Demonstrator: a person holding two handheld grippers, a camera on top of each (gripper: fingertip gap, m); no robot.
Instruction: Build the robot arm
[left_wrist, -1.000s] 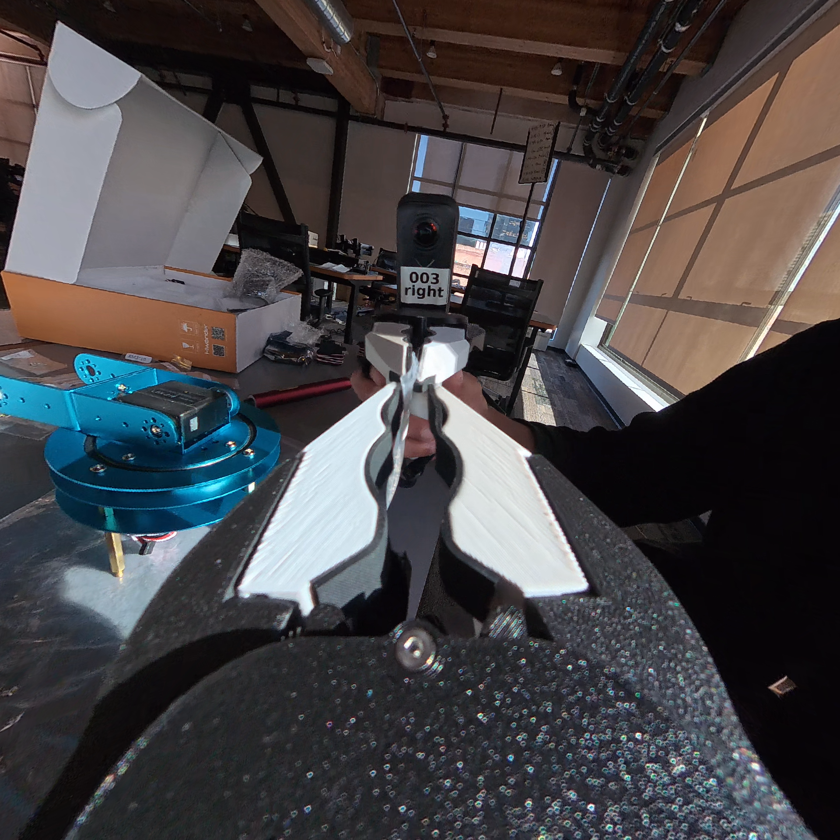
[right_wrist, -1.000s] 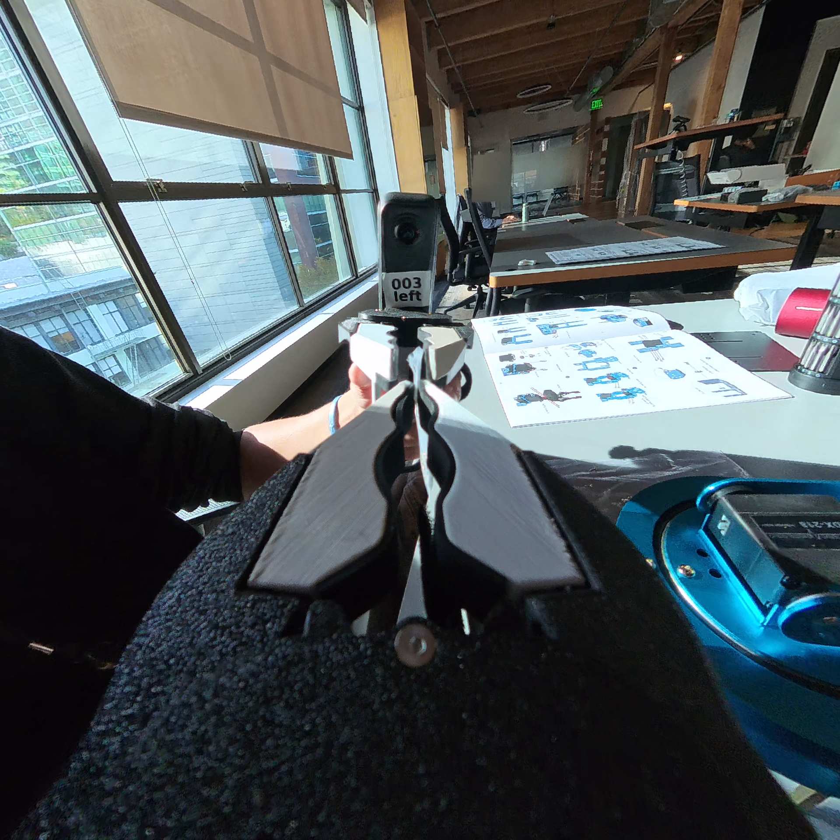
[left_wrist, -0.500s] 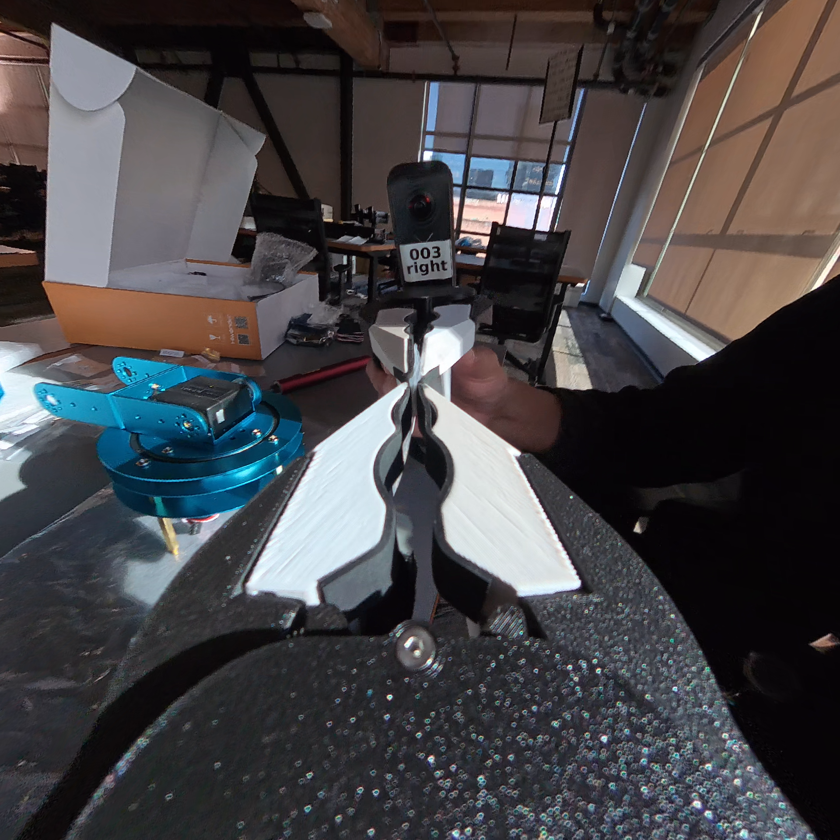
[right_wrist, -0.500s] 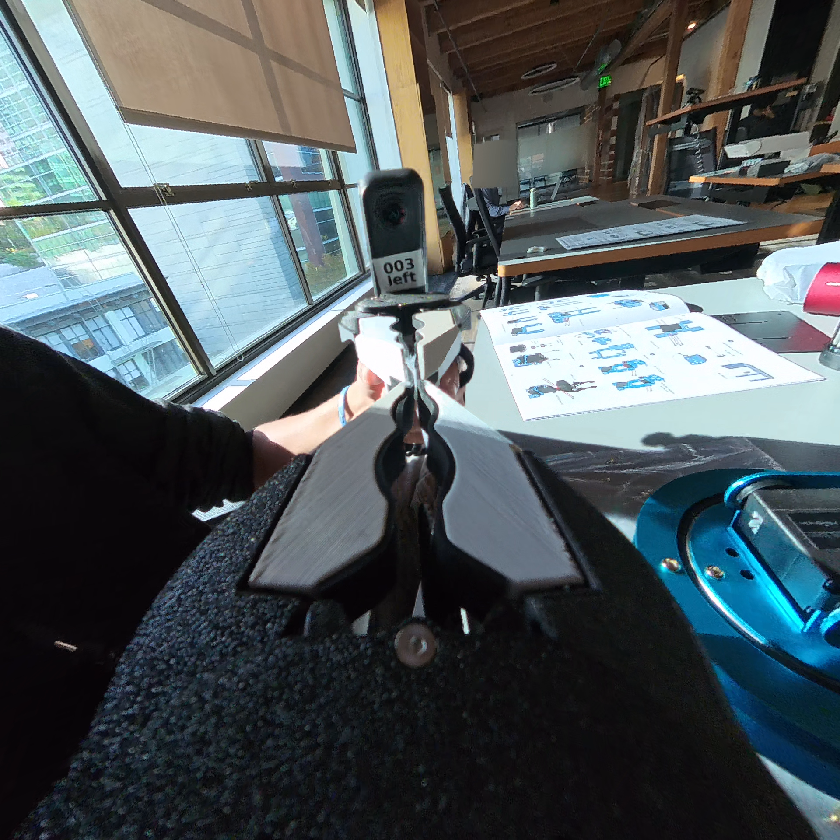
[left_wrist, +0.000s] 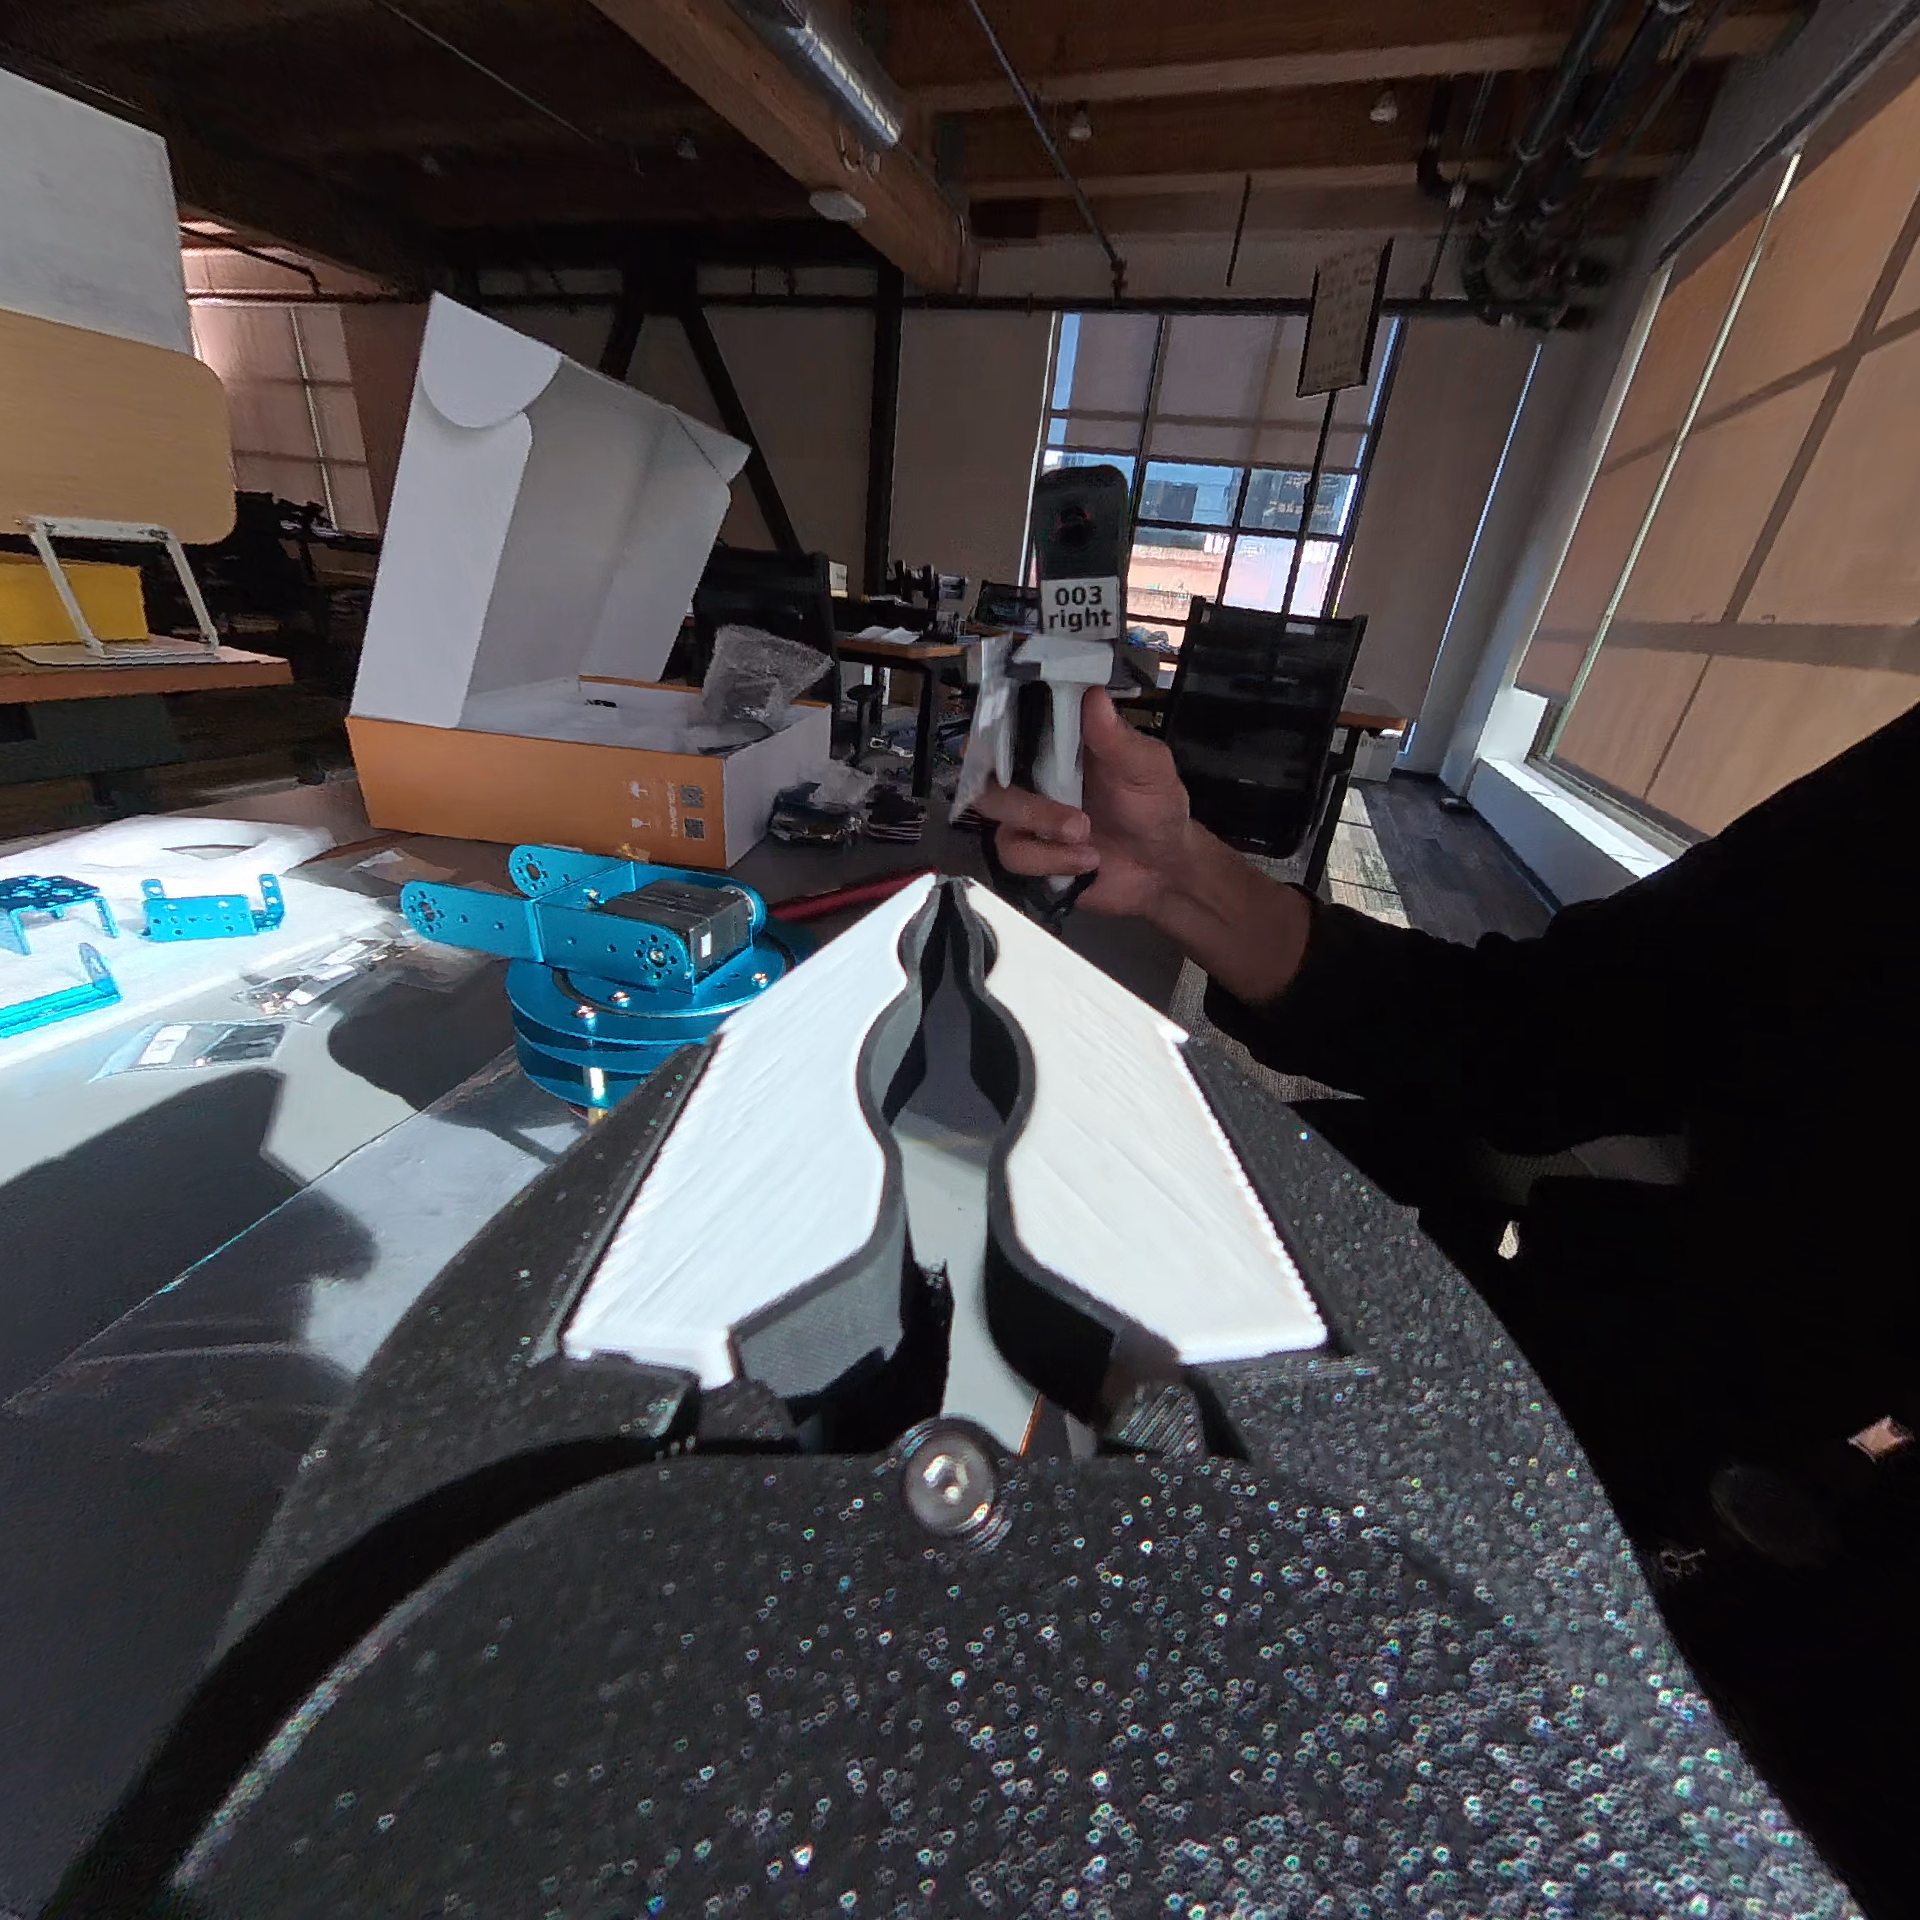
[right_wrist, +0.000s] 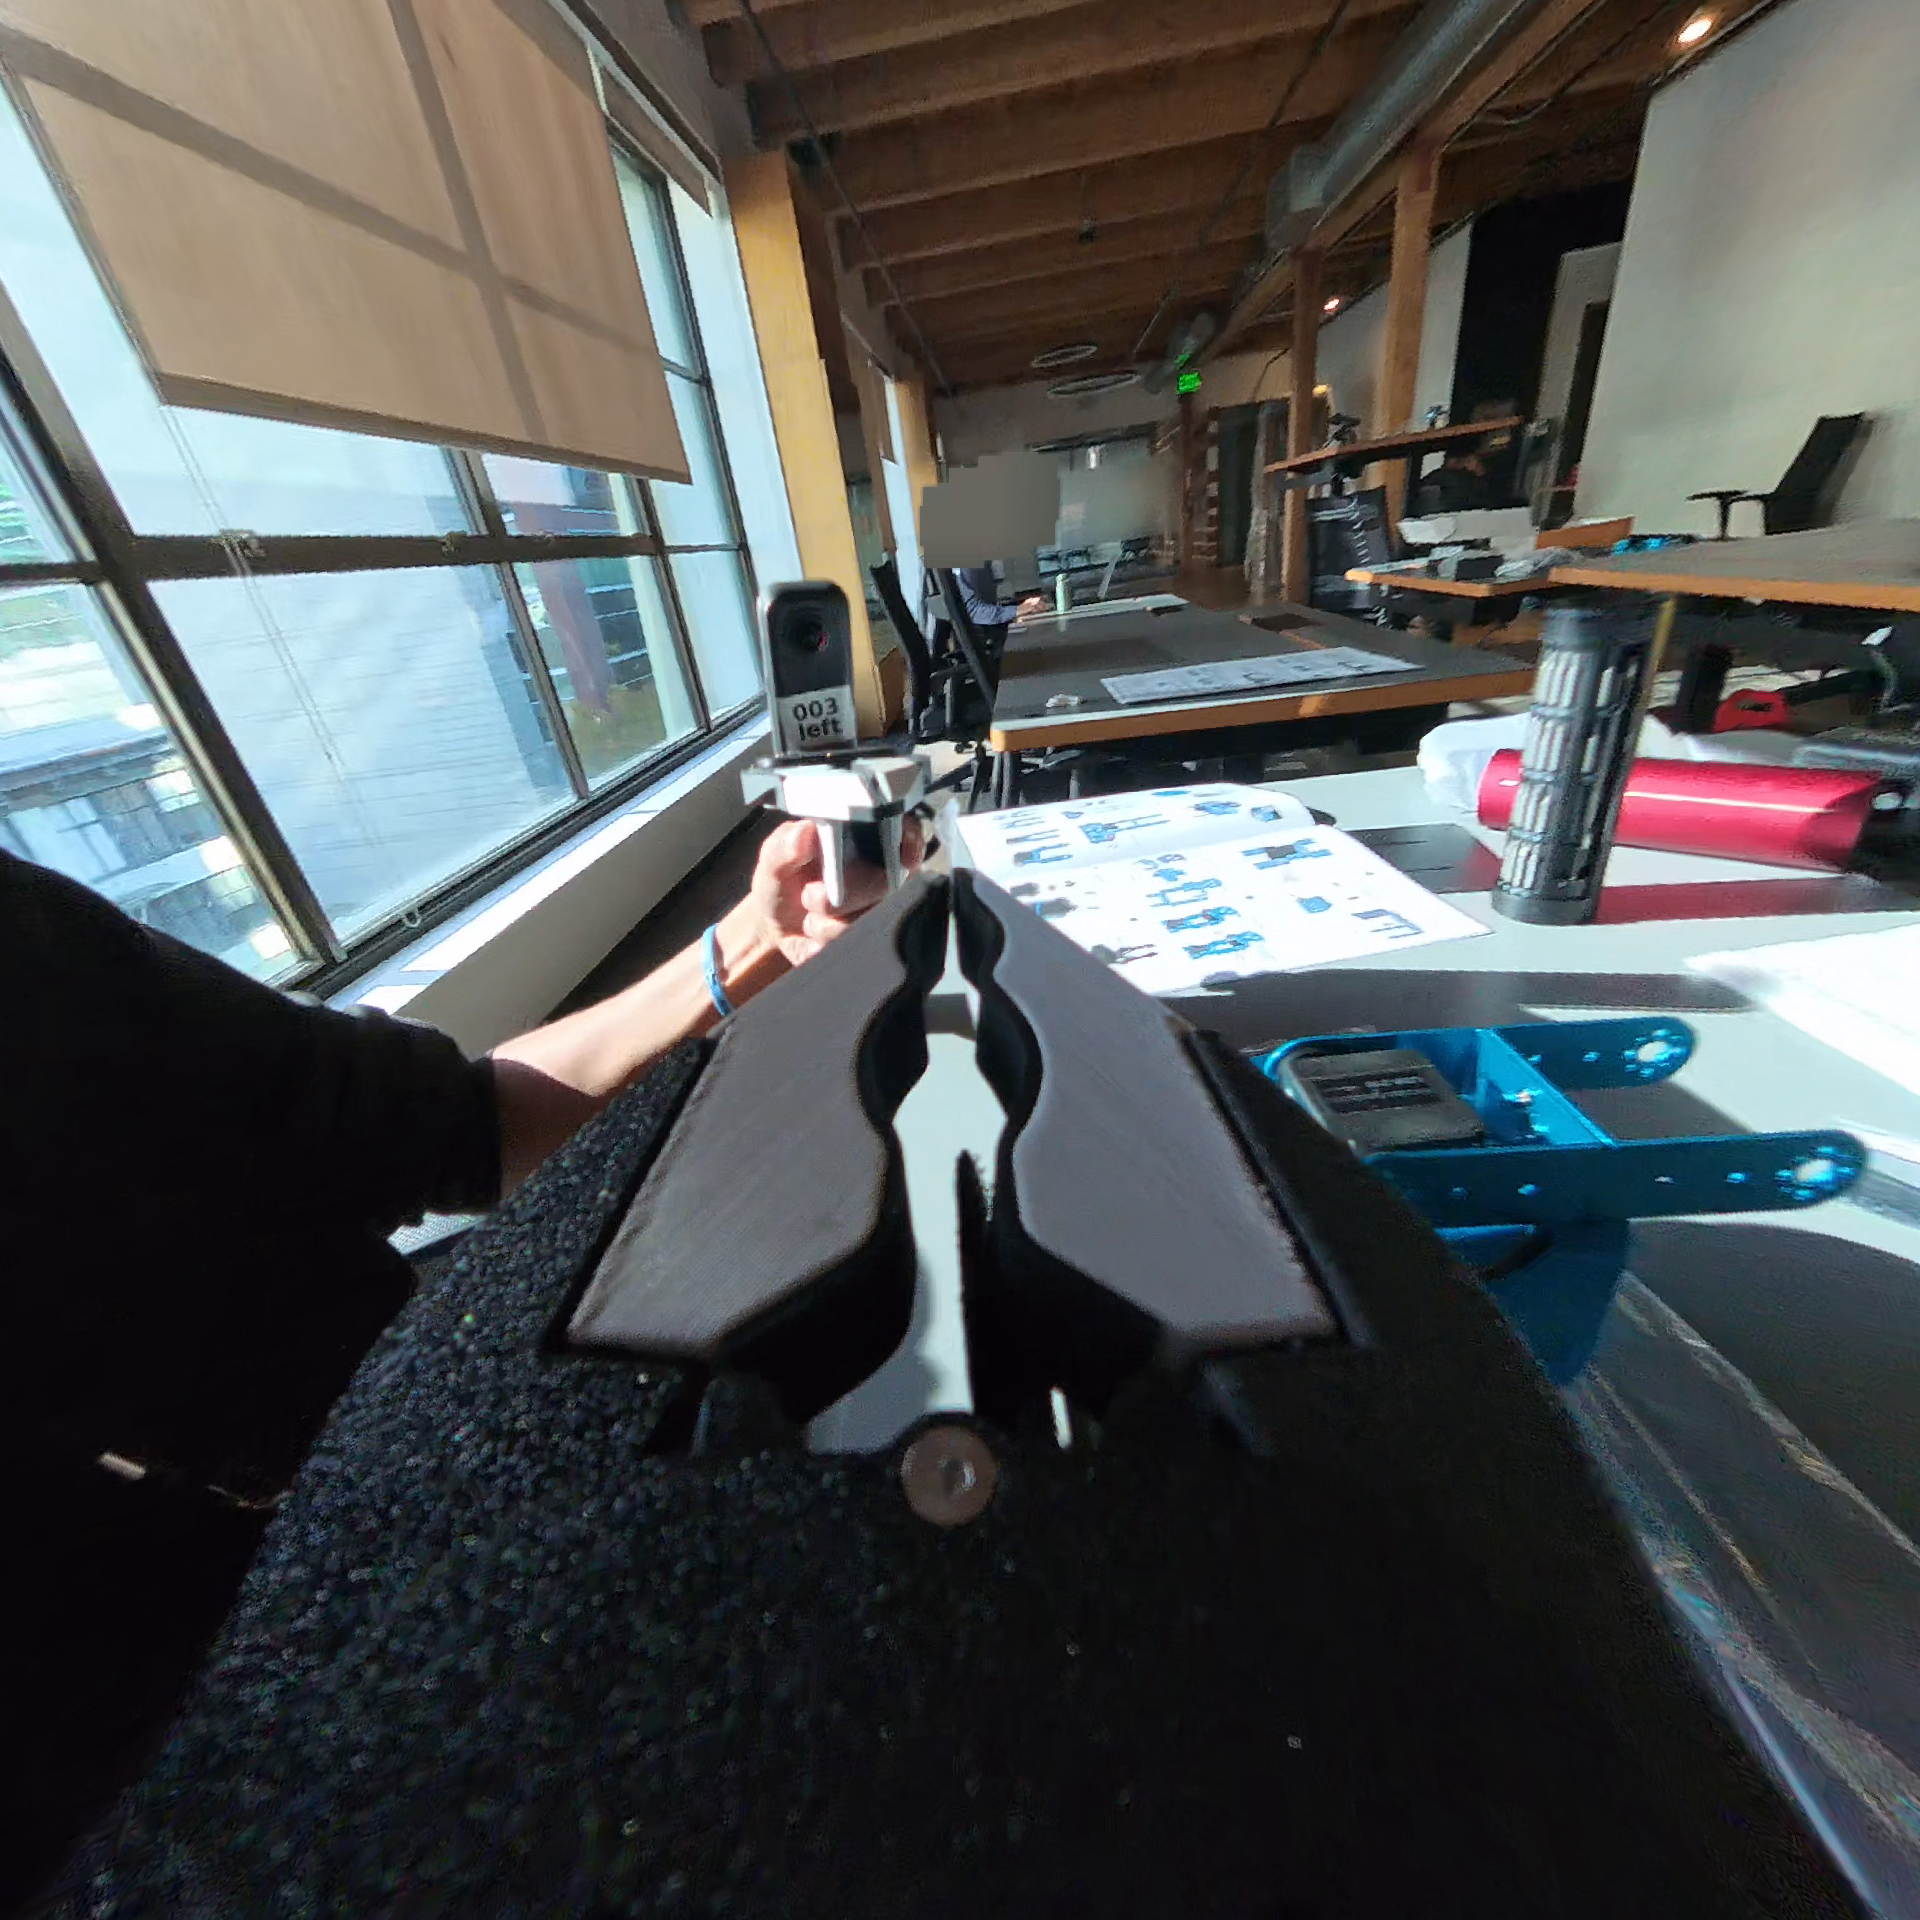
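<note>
My left gripper (left_wrist: 940, 883) is shut, its white fingers (left_wrist: 790, 1122) meeting at the tips with nothing seen between them. It hangs above the dark table edge, just right of a blue metal turntable with a servo and bracket arm (left_wrist: 644, 956). My right gripper (right_wrist: 951, 878) is shut too, with nothing seen in it. The same blue assembly (right_wrist: 1507, 1132) lies to its right. Each view shows the other gripper farther off, held upright in a hand: the right one (left_wrist: 1039, 717) and the left one (right_wrist: 836, 800). They are apart and do not touch.
An open white and orange box (left_wrist: 582, 748) stands behind the turntable. Loose blue brackets (left_wrist: 208, 904) and small parts bags (left_wrist: 312, 977) lie at the left. An open instruction booklet (right_wrist: 1195, 883), a black mesh cylinder (right_wrist: 1569, 769) and a red tube (right_wrist: 1683, 810) sit on the table.
The two grippers were tip to tip. They have drawn apart and now stand farther from each other. Both stay shut. More of the table shows in both views.
</note>
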